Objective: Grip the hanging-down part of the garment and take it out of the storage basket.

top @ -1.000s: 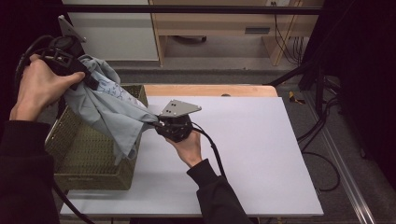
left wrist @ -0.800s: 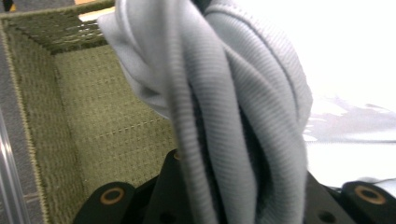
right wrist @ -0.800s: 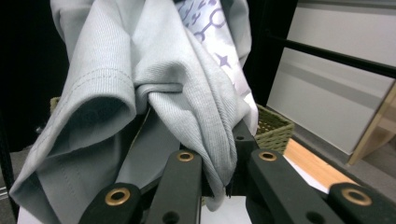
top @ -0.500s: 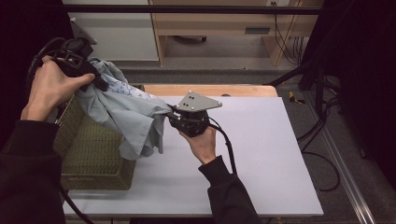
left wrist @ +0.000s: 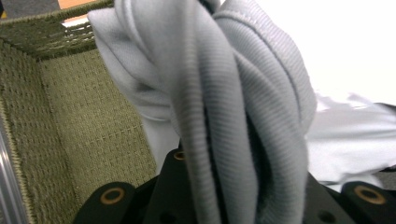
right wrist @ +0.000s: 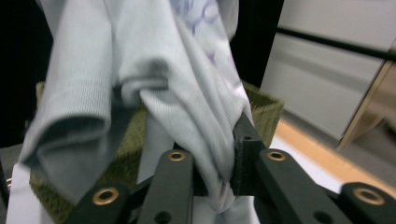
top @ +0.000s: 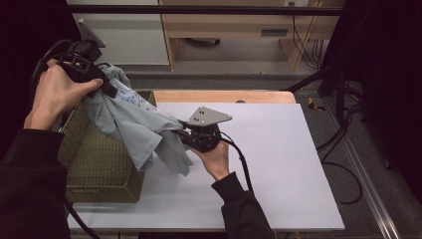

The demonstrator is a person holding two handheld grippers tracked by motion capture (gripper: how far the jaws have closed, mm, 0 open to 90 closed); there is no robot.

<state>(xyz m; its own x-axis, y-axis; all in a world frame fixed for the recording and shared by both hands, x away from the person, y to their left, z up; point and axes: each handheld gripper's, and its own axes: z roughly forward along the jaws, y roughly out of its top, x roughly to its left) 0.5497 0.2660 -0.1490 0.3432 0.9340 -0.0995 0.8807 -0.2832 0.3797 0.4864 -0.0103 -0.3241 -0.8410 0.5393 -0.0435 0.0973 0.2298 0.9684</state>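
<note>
Grey garment (top: 132, 124), lifted above the green woven basket (top: 102, 169) since a second ago, pinched by left hand-held gripper (top: 102, 84) and right hand-held gripper (top: 181, 132), whose jaws have just eased slightly; likely headed for the tabletop (top: 278, 149).

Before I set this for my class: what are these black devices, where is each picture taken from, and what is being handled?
A person holds a hand-operated clamp with two black jaws in each hand. The high view looks down on a white table from above. The other two pictures come from cameras riding on the clamps, looking along their jaws. The left gripper is raised above a green woven basket at the table's left end and is clamped on a light grey garment. The right gripper has a lower part of that cloth between its jaws, which have just been opening slightly. The garment hangs between them, partly over the basket.
</note>
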